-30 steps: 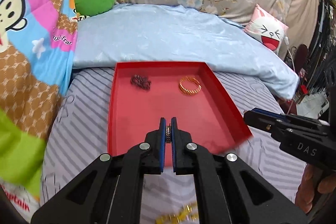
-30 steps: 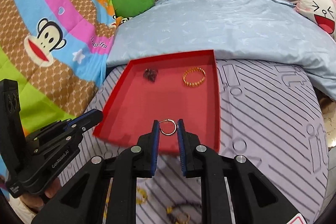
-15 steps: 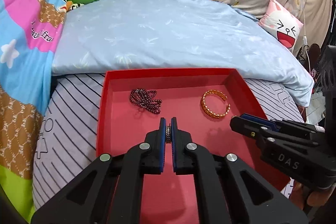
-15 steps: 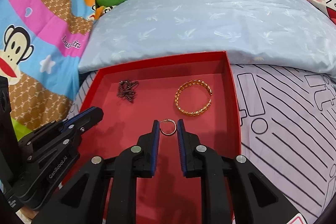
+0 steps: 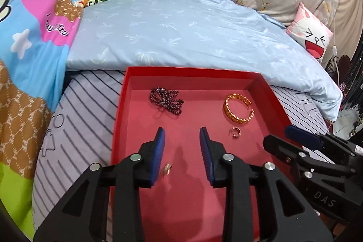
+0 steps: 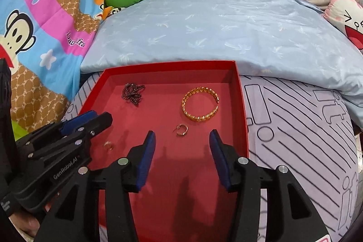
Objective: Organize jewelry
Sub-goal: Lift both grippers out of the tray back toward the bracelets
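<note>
Plainly, "GenRobot.AI" marks the left claw (image 5: pixel 181 140), "DAS" the right claw (image 6: pixel 181 140). Both are spread wide, grasping nothing, over the red tray (image 5: pixel 118 110). On its floor lie a blurred ring (image 5: pixel 167 167), dark beads (image 5: pixel 166 101), hoop earring (image 6: pixel 181 129) and gold bangle (image 6: pixel 200 107).

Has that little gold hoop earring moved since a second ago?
Yes. It left the right gripper, whose fingers are now open, and lies on the red tray floor just below the gold bangle: hoop earring.
</note>
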Action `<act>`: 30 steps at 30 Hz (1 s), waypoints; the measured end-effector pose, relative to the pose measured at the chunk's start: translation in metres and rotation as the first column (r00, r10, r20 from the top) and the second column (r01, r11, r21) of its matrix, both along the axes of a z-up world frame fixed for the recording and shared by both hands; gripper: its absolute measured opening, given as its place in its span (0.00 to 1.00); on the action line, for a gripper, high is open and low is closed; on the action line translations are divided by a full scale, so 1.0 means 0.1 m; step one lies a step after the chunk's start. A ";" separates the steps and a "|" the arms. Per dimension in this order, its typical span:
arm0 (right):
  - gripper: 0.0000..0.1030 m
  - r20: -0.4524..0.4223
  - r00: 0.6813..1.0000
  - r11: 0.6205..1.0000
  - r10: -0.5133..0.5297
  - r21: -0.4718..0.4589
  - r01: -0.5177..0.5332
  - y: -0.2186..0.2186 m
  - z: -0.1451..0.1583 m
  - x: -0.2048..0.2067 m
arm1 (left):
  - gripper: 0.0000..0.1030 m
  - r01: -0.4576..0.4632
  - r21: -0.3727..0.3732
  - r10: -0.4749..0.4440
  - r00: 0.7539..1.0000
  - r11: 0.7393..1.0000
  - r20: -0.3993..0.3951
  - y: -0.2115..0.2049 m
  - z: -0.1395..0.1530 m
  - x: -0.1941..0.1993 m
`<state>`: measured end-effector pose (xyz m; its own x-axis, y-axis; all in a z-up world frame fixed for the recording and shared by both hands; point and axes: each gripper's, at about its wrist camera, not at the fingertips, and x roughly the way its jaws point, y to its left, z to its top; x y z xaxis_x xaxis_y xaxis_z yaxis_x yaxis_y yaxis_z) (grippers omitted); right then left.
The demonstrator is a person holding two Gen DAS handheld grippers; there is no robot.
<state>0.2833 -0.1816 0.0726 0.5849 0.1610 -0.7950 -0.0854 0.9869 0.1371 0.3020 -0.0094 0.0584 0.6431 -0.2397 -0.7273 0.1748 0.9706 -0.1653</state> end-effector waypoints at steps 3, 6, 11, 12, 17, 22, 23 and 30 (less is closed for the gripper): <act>0.49 0.002 1.000 1.000 -0.008 0.030 0.008 -0.05 0.06 -0.25 | 0.34 0.007 0.003 -0.007 1.000 1.000 0.019 0.06 0.08 -0.23; 0.49 -0.007 1.000 0.999 -0.021 0.050 0.021 -0.09 0.10 -0.47 | 0.34 -0.002 -0.013 0.002 1.000 1.000 0.015 0.13 0.13 -0.48; 0.49 -0.015 0.999 0.997 -0.038 0.066 0.039 -0.15 0.15 -0.85 | 0.34 -0.012 -0.029 0.012 1.000 1.000 0.007 0.20 0.17 -0.82; 0.49 -0.015 0.999 0.997 -0.041 0.068 0.042 -0.17 0.16 -0.93 | 0.34 -0.014 -0.030 0.014 1.000 0.999 0.009 0.21 0.19 -0.90; 0.49 -0.023 0.999 0.996 -0.049 0.076 0.051 -0.20 0.19 -1.22 | 0.34 -0.009 -0.036 0.010 1.000 0.999 0.002 0.21 0.21 -1.21; 0.49 -0.039 0.998 0.996 -0.048 0.073 0.050 -0.20 0.16 -1.48 | 0.34 0.001 -0.026 -0.001 1.000 1.000 -0.008 0.18 0.19 -1.47; 0.49 -0.044 0.998 0.996 -0.048 0.073 0.051 -0.21 0.15 -1.53 | 0.34 0.002 -0.028 -0.002 1.000 1.000 -0.010 0.17 0.18 -1.52; 0.49 -0.064 0.996 0.995 -0.056 0.075 0.061 -0.25 0.10 -1.84 | 0.34 0.006 -0.028 -0.007 1.000 1.000 -0.030 0.16 0.12 -1.82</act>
